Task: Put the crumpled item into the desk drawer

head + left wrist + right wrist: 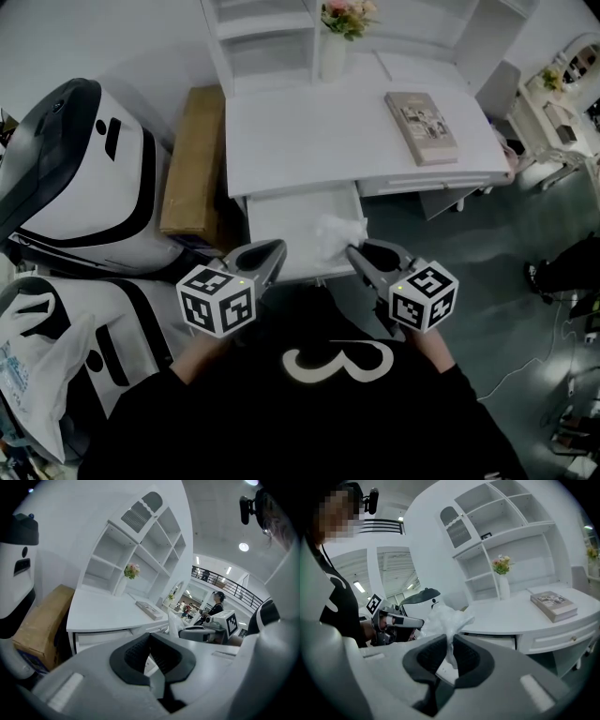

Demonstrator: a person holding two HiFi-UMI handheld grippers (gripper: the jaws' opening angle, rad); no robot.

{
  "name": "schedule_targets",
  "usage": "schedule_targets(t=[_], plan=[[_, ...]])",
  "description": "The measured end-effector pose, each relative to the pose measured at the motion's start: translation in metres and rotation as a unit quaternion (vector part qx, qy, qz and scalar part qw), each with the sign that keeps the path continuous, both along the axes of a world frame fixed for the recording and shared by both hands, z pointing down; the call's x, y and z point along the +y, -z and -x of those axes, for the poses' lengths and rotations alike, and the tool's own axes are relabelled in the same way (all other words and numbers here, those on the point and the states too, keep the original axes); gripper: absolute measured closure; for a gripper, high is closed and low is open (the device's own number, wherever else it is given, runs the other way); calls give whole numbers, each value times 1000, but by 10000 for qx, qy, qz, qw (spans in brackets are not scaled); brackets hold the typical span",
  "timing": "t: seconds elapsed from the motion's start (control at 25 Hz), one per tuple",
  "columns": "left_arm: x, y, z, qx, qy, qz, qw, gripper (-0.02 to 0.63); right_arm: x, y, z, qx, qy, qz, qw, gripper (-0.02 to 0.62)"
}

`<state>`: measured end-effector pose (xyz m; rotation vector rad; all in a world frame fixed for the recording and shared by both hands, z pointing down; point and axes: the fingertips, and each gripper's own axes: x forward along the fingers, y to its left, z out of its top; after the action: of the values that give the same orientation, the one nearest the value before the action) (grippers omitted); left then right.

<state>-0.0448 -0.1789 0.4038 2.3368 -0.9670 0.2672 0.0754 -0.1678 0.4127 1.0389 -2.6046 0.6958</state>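
A crumpled white plastic item (339, 232) hangs from my right gripper (352, 251), which is shut on it just over the right front part of the open desk drawer (286, 220). In the right gripper view the crumpled item (445, 618) bulges above the closed jaws of my right gripper (449, 640). My left gripper (279, 247) is at the drawer's front left, shut with nothing in it. In its own view the left gripper (150, 637) faces the white desk (101, 613).
A book (422, 127) and a vase of flowers (336, 42) sit on the white desk (319, 131) under a shelf unit. A cardboard box (192, 159) and a white-and-black machine (84, 178) stand to the left. A plastic bag (37, 361) lies at lower left.
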Motion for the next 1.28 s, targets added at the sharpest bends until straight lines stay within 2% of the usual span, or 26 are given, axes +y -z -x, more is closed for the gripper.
schedule_targets(t=[0.48,0.72,1.28], plan=[[-72,-40,17,-103,442,436,9980,597,-92,-50,13,435,560,494,9963,551],[-93,-63,27,-177,625,677,9956,597,-117,-84,20,783,846,736,9906,551],[-119,-94,56,-332,1004,920,9901,597,-143,-188,36,1588,1465,1436,9658,551]])
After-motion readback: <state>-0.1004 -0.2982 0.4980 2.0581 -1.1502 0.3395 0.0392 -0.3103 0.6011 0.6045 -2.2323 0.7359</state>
